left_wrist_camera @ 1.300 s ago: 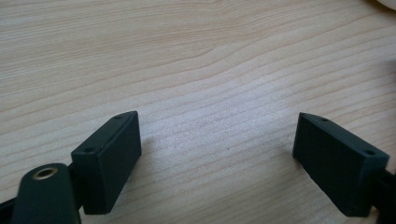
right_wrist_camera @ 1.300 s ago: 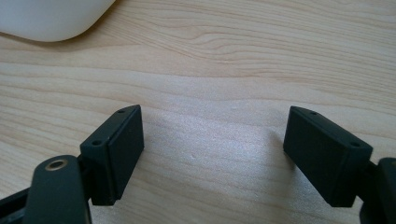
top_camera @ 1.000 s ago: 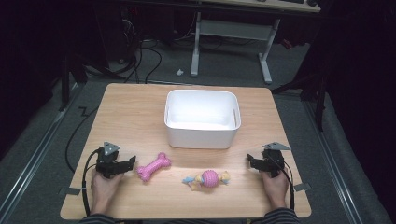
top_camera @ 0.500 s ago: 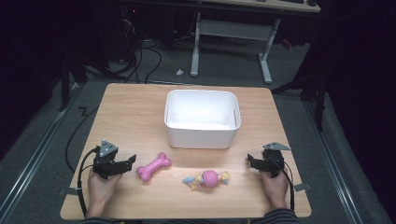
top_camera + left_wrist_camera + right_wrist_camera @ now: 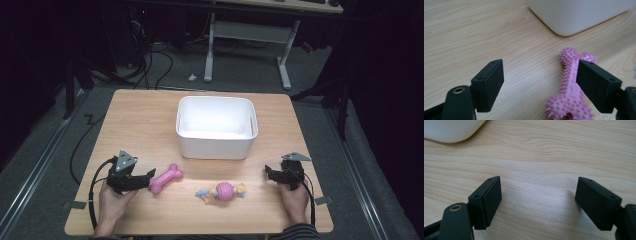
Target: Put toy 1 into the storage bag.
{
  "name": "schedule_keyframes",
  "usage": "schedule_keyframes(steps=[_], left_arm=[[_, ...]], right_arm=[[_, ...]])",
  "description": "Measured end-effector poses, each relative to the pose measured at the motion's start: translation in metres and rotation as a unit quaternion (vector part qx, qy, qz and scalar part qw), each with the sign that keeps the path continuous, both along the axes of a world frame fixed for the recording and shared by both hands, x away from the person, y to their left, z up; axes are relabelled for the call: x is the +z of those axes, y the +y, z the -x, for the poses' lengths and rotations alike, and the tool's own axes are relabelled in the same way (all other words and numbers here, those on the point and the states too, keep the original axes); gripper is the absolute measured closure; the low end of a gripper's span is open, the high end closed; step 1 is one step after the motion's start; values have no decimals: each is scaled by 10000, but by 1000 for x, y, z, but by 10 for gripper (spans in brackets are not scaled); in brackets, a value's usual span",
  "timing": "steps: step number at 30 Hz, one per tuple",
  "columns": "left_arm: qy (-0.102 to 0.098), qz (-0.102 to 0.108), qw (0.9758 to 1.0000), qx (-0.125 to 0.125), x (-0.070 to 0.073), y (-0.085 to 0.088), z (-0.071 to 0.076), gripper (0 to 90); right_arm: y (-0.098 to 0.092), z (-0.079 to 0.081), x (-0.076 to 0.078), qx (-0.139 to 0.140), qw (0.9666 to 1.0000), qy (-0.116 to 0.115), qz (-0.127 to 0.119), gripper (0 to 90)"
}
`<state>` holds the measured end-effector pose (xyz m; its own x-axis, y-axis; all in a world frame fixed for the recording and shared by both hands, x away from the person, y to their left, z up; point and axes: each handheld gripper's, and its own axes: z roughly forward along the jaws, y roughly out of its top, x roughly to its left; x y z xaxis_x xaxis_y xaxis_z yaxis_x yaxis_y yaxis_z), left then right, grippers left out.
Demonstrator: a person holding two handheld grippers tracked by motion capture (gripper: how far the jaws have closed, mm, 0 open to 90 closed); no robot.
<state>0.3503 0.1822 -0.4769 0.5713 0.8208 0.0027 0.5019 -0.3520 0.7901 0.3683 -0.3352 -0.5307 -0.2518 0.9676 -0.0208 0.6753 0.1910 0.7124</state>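
Reaching left gripper for pink spiky bone, fingers just narrowing, nothing gripped yet; better centre over shaft first. Right gripper wide, empty.

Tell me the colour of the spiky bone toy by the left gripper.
Pink all over; the bone toy shows best in the left gripper view.

I see my left gripper and right gripper: black bodies, grey three-cornered plates on top, black cables looping behind. Blocky black jaws carry small screw holes, brass-ringed pivots below. Striped cuff at lower right.
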Motion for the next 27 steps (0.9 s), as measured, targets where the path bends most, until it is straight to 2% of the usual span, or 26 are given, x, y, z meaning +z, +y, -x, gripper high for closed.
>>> schedule_keyframes(steps=[3, 9, 15, 17, 20, 23, 27], left_arm=[[61, -55, 9999, -120, 1, -8, 1, 226], [60, -245, 9993, -286, 1, -21, 3, 206], [172, -326, 9984, -424, -2, -31, 2, 208], [206, -377, 9980, -465, -3, -34, 2, 241], [302, -443, 9967, -610, -5, -39, 1, 280], [397, -604, 9950, -695, -8, -45, 0, 307], [538, -760, 9930, -733, -16, -52, -6, 292]], right_arm=[[0, 0, 0, 0, 10000, 0, 0, 213], [0, 0, 0, 0, 10000, 1, -1, 213], [0, 0, 0, 4, 10000, -3, 3, 213], [0, 0, 0, 3, 10000, -6, -3, 213], [0, 0, 0, 4, 10000, -3, 4, 214], [0, 0, 0, 3, 10000, -11, -9, 215], [0, 0, 0, 3, 10000, -10, -8, 215]])
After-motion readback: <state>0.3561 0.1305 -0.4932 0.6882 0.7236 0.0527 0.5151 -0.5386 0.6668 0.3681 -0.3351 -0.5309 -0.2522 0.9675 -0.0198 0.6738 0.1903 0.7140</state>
